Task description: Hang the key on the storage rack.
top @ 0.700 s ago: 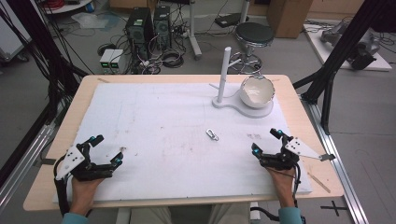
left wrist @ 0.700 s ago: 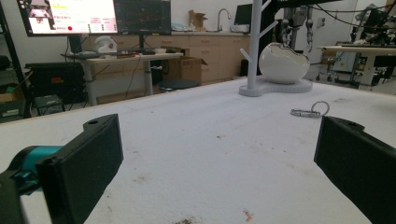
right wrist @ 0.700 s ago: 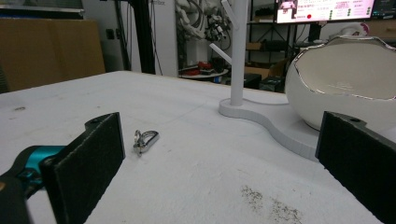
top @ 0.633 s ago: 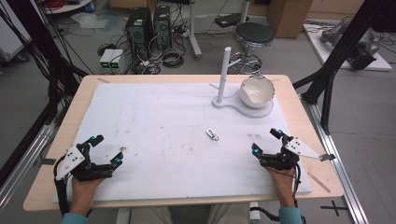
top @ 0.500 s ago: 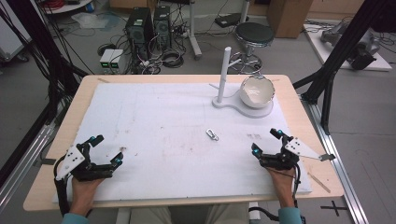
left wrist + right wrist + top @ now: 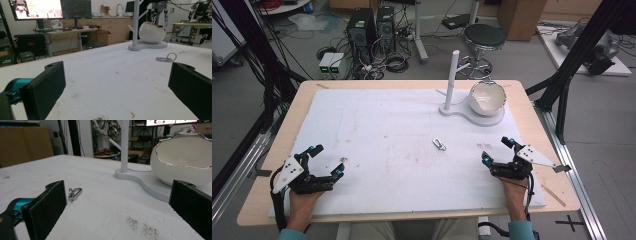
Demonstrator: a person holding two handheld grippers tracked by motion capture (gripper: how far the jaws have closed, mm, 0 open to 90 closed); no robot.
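A small metal clip (image 6: pixel 439 144) lies flat on the white mat (image 6: pixel 387 130), right of the middle. Behind it a white stand (image 6: pixel 486 119) carries an upright post (image 6: pixel 452 80) and a glossy white egg-shaped bowl (image 6: pixel 486 98). My left gripper (image 6: pixel 328 161) rests open near the front left, far from the clip. My right gripper (image 6: pixel 496 150) stands open at the front right, a short way right of the clip. The left gripper view has the clip (image 6: pixel 166 58) far ahead between open jaws (image 6: pixel 120 75). The right gripper view shows the clip (image 6: pixel 74 193) close by the left jaw, the bowl (image 6: pixel 182 162) ahead, and nothing between the jaws (image 6: pixel 120 192).
The mat covers most of a wooden table (image 6: pixel 532 115). Black frame posts (image 6: pixel 572 65) stand at both sides. A stool (image 6: pixel 483 37) and computer cases (image 6: pixel 369 25) sit on the floor beyond the far edge. Faint stains (image 6: pixel 142 226) mark the mat.
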